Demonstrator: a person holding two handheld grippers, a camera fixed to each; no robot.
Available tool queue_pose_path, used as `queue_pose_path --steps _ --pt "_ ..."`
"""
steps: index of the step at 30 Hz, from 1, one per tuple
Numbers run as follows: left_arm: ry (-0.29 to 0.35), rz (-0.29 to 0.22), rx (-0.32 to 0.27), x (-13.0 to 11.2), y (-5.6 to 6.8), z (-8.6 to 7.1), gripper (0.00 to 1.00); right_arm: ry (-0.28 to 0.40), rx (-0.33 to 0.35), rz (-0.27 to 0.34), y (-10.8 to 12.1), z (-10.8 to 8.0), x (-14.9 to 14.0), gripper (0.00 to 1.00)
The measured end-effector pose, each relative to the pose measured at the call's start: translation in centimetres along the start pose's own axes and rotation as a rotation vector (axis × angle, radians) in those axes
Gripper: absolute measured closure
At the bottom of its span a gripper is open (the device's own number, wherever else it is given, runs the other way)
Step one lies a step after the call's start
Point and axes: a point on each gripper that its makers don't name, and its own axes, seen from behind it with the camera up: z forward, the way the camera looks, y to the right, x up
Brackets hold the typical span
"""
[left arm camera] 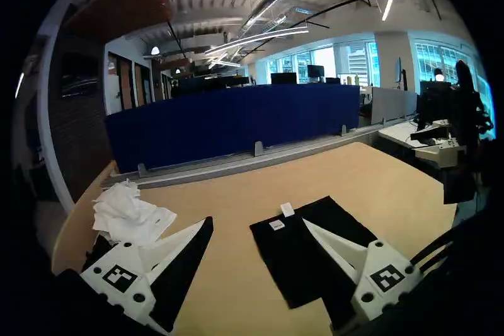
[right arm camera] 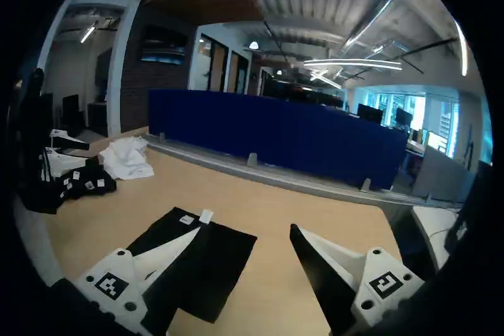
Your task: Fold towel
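The black towel (left arm camera: 293,260) lies flat between the grippers — ahead-right of the left gripper (left arm camera: 257,221), ahead-left of the right gripper (right arm camera: 247,229), its long axis running away from both. Both sets of jaws stand apart, holding nothing.

One black towel (left arm camera: 283,260), one white cloth heap (left arm camera: 129,213), one dark heap (right arm camera: 85,181).

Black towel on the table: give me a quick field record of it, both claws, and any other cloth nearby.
towel: black towel lying flat on the wooden table, white tags at its far edge
left claw: left claw open, holding nothing
right claw: right claw open, holding nothing
other cloth: crumpled white cloth pile near the table's edge; dark tagged pile beside it
backdrop: blue partition along the table's far side
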Motion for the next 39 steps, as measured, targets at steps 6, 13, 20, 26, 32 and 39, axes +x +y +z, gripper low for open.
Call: queue_pose_path --steps 6,13,20,26,32,39 --pt "-0.042 0.017 -0.022 -2.3 0.6 0.8 0.05 -0.038 0.025 -0.009 -0.9 0.7 -1.8 0.0" --pt "-0.096 0.024 -0.059 -5.7 1.9 1.7 0.05 -0.097 0.047 -0.026 -1.7 1.9 -5.7 0.0" --pt "-0.172 0.039 -0.093 -10.2 3.4 2.7 0.05 -0.16 0.081 -0.025 -2.8 3.0 -9.9 0.0" --pt "-0.248 0.04 -0.12 -14.4 4.6 3.7 0.05 -0.219 0.106 -0.036 -3.9 3.6 -13.6 0.0" --pt "-0.331 0.052 -0.149 -18.5 6.0 4.4 0.05 -0.278 0.13 -0.032 -4.8 4.0 -17.0 0.0" --pt "-0.404 0.06 -0.176 -21.8 7.1 4.7 0.06 -0.349 0.157 -0.047 -5.6 4.0 -20.8 0.0"
